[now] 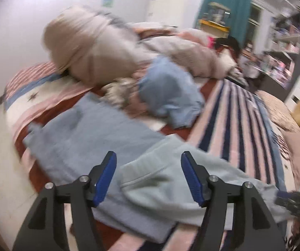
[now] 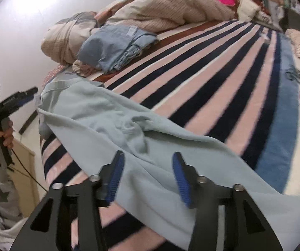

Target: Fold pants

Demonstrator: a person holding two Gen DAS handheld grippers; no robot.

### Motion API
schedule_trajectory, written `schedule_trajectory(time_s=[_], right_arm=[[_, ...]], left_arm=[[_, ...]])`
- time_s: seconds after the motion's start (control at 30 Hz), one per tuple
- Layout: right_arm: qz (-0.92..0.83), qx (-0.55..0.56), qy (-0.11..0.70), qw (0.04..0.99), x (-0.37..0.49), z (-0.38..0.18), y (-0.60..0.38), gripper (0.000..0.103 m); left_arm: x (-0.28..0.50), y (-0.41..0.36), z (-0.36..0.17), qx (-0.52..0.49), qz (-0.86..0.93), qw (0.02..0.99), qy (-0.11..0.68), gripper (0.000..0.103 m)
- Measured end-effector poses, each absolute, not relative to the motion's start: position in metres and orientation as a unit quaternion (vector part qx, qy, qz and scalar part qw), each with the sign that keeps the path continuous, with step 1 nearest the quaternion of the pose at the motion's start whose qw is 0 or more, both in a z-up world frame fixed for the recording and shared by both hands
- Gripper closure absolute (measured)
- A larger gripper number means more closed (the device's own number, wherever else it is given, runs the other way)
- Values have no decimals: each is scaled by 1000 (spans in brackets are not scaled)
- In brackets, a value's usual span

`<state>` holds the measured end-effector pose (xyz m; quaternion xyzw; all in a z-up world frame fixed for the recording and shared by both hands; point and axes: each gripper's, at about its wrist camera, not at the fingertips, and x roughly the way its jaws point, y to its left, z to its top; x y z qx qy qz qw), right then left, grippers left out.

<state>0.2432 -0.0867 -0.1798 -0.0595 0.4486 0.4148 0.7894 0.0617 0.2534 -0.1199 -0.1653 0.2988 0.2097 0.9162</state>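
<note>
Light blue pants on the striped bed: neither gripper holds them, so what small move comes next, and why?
Probably lower the right gripper and close on the pants: its jaws are open just above the rumpled cloth, while the left gripper is also open.

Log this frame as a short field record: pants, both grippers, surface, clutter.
pants: pale mint sweatpants, spread loosely and wrinkled across the bed, not yet folded
second garment: grey-blue piece lying beside the pants
left gripper: jaws open above the pants, holding nothing
right gripper: jaws open over the pants, holding nothing
surface: striped blanket on the bed
clutter: blue denim bundle, beige duvet heap
image quality: left wrist view motion-blurred
</note>
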Motion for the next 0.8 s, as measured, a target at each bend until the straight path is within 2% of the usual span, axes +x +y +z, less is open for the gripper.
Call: schedule_trajectory(time_s=[0.07, 0.3, 0.37, 0.4, 0.43, 0.6, 0.8], right_arm=[[411, -65, 460, 784, 250, -189, -72, 57], [460, 1, 500, 734, 267, -213, -36, 57], [461, 2, 502, 732, 270, -216, -27, 75], [460, -1, 501, 733, 272, -217, -23, 95], [452, -6, 492, 744, 274, -215, -19, 99], [419, 30, 449, 789, 298, -196, -26, 100], [375, 3, 446, 813, 331, -191, -20, 101]], left_arm=[[75, 244, -118, -147, 195, 921, 304, 37], [96, 251, -129, -131, 193, 913, 335, 37], [95, 255, -131, -132, 193, 912, 337, 37], [96, 258, -132, -131, 194, 912, 338, 37], [96, 260, -134, -131, 195, 911, 339, 37], [102, 274, -143, -128, 200, 906, 350, 37], [108, 282, -150, -117, 202, 904, 358, 34]])
